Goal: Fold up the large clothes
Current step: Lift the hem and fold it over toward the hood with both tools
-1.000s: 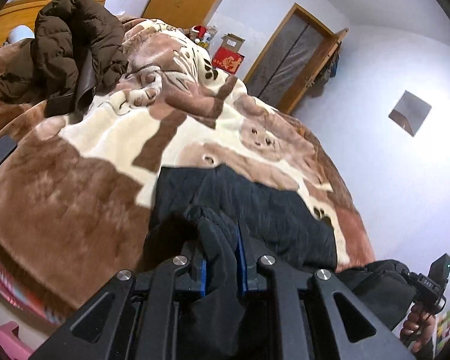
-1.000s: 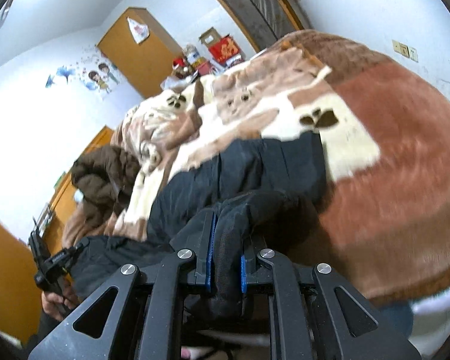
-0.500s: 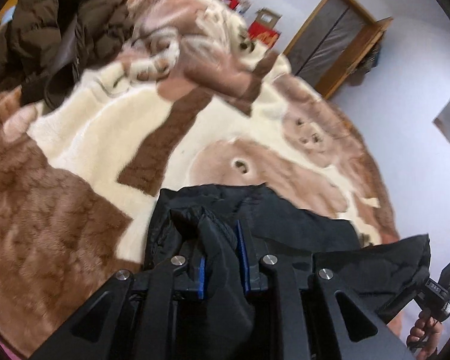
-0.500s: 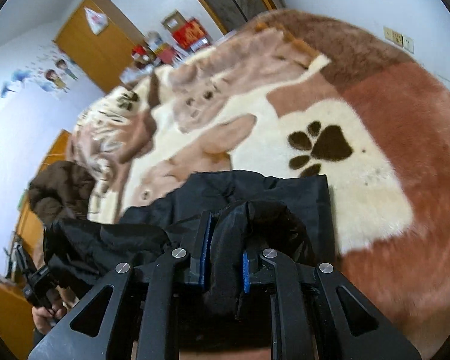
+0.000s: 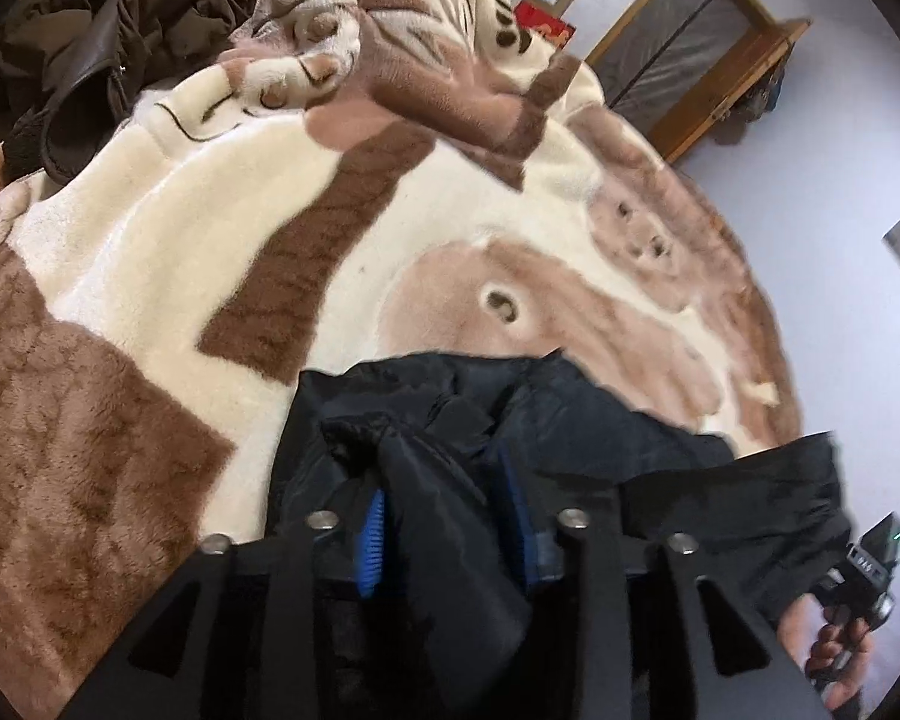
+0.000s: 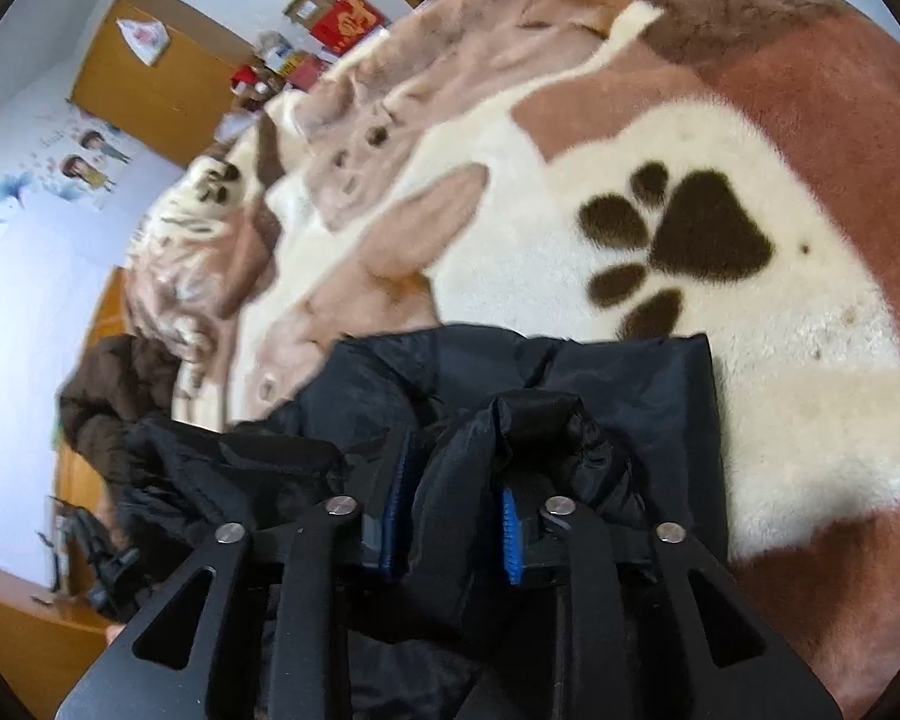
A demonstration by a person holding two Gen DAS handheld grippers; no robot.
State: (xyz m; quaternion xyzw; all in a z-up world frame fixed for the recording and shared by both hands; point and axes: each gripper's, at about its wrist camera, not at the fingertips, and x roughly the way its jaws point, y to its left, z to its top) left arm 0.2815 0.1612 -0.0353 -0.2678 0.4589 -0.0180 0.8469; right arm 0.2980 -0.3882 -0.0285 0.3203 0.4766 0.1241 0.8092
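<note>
A large black padded garment (image 5: 570,420) lies on a plush brown and cream blanket (image 5: 180,252) on a bed. My left gripper (image 5: 444,516) has its jaws spread with a bunch of the black fabric still between the blue pads. My right gripper (image 6: 456,516) also has its jaws spread around a fold of the same garment (image 6: 630,378). The garment is doubled over, its near edge lying over the far part. The right gripper and the hand holding it show in the left wrist view (image 5: 858,576).
A brown puffy jacket (image 5: 120,30) lies heaped at the far left of the bed; it also shows in the right wrist view (image 6: 108,396). A wooden door (image 5: 684,48), a wooden cabinet (image 6: 144,78) and red boxes (image 6: 348,24) stand beyond the bed.
Both grippers carried the garment's near edge forward over the bed and lowered it, doubling the garment. Both sets of jaws have widened from clamped to spread.
</note>
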